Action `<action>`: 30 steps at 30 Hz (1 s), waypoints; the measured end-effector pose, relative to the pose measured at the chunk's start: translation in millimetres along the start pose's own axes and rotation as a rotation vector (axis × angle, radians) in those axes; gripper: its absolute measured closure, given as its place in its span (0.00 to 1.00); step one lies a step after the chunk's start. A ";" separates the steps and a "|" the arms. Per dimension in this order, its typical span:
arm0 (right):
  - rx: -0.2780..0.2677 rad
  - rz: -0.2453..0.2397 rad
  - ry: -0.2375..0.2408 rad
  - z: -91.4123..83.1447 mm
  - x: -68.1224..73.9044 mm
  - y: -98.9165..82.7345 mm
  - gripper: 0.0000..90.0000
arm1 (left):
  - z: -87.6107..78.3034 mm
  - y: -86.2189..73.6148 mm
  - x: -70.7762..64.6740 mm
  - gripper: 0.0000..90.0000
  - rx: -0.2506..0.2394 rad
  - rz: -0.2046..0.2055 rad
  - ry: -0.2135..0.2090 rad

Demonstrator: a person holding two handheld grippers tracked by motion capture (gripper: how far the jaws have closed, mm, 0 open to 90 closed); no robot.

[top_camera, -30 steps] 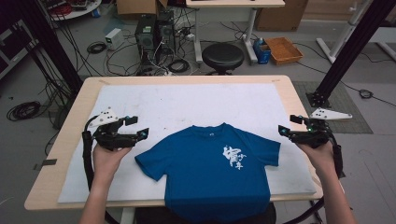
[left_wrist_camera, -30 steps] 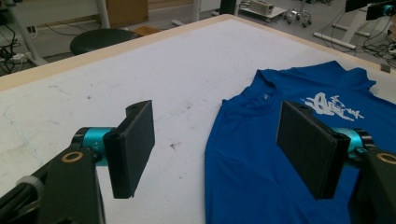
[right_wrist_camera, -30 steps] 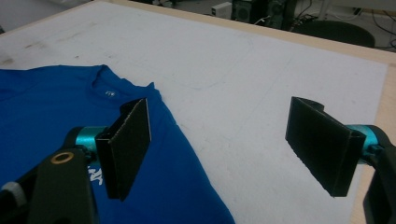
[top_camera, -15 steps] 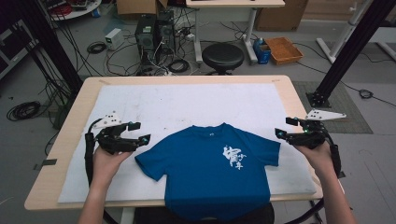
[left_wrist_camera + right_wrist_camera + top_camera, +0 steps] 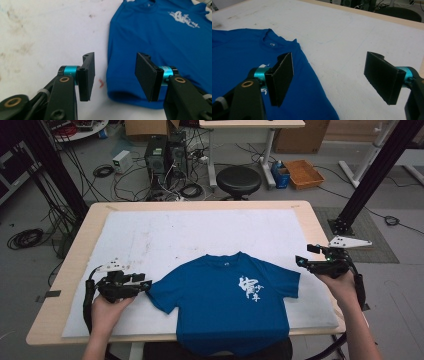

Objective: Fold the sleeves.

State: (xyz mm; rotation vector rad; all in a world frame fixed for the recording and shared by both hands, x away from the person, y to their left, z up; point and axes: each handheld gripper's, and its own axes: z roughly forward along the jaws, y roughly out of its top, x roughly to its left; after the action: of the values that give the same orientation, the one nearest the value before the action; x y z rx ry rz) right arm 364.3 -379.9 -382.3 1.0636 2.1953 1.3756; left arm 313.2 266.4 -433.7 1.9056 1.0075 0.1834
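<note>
High view showed the left gripper [image 5: 145, 285] low over the white mat [image 5: 150, 235] at about eight o'clock on the table, held level in the person's left hand [image 5: 107, 312], whose forearm came up from the bottom edge. Its jaws pointed toward three o'clock, at the sleeve of the blue T-shirt [image 5: 225, 305] just beside them. They had just been closing, yet stood partly apart; in the left gripper view [image 5: 113, 75] the sleeve's hem lay between and below the pads without being pinched, one pad over bare mat [image 5: 37, 37] and the other over the blue T-shirt [image 5: 155, 37].

The right gripper [image 5: 305, 260] sat at about four o'clock, held level in the right hand [image 5: 342, 285], with the forearm running down to the lower right corner. Its jaws pointed toward nine o'clock, near the shirt's other sleeve. In the right gripper view [image 5: 329, 80] they stood wide, with nothing between them but mat [image 5: 342, 37]; the left pad hung over the shirt's [image 5: 237, 52] shoulder.

The T-shirt lay flat, front up, at six o'clock on the mat, collar toward twelve, white print on its chest, its hem hanging over the near edge of the wooden table [image 5: 320, 220]. Beyond twelve o'clock stood a black stool [image 5: 239, 180].
</note>
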 end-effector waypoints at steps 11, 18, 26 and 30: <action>0.002 -0.001 0.010 -0.7 -0.6 -0.5 0.27 | 8.9 -5.8 4.3 0.91 0.074 -0.041 -0.041; 0.001 -0.001 0.008 -0.9 -1.0 -0.7 0.27 | 3.8 -1.3 0.9 0.98 -0.002 -0.130 -0.124; -0.004 0.000 0.001 -2.8 -1.5 0.2 0.27 | 16.9 36.2 -41.5 0.98 -0.095 -0.106 -0.259; -0.006 -0.002 -0.003 -3.8 -1.5 0.2 0.27 | 48.9 57.2 -74.3 0.98 -0.091 -0.118 -0.322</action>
State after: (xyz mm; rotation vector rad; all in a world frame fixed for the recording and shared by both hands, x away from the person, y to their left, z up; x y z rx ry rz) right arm 363.0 -383.3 -380.4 1.0602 2.1884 1.3771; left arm 322.0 168.2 -395.1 1.7196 0.8728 -0.1410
